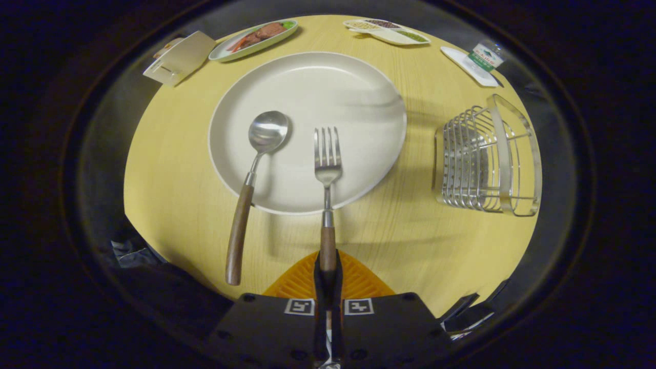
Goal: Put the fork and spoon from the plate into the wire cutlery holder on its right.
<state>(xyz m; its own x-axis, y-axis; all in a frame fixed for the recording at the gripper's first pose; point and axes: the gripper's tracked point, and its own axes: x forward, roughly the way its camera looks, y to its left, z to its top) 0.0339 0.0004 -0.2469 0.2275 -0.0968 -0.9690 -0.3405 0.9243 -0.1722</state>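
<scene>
A fork (327, 164) with a wooden handle rests with its tines on the white plate (338, 82), its handle running back between my fingers. My gripper (328, 266) is shut on the fork's handle end. A spoon (253, 174) with a wooden handle lies to the fork's left, its bowl on the plate and its handle out over the yellow table. The wire cutlery holder (487, 159) stands on the table to the right of the plate.
Beyond the plate lie an oval dish of food (254, 39), a divided dish (387, 31) and a small bottle on a white coaster (479, 60). A beige napkin holder (179, 57) stands at the far left. The round table's edge (134, 154) drops off on both sides.
</scene>
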